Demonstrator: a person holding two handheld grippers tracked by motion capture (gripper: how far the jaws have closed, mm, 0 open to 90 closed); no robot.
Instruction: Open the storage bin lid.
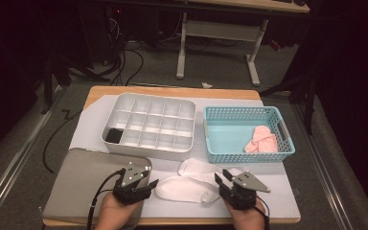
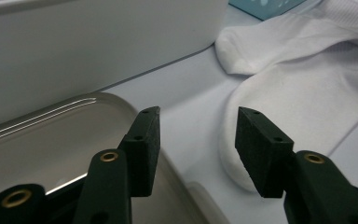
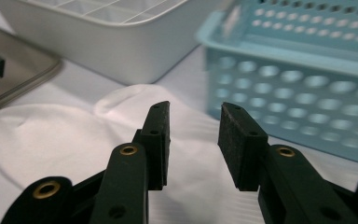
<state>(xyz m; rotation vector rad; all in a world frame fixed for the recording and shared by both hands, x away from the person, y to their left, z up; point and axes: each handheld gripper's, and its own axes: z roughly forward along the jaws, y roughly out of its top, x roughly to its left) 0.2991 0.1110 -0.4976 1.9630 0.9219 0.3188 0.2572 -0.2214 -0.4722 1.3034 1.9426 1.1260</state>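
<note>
Two white socks lie overlapped on the pale mat at the front middle of the table, one nearer me point(image 1: 184, 189) and one behind it point(image 1: 199, 167). My left gripper point(image 1: 152, 184) is at the near sock's left end, over the corner of a metal tray, its jaws open with nothing between them. In the left gripper view those jaws point(image 2: 198, 116) frame bare mat, with the sock point(image 2: 307, 93) just to their right. My right gripper point(image 1: 223, 176) stands open at the socks' right end. In the right gripper view its jaws point(image 3: 196, 109) hover above the white sock point(image 3: 65, 135) without pressing on it.
A white compartment organizer point(image 1: 146, 151) stands behind the socks, with a black item point(image 1: 113, 135) in its front left cell. To its right a light blue basket point(image 1: 249, 155) holds pink socks point(image 1: 262, 140). A grey metal tray point(image 1: 76, 182) lies at the front left.
</note>
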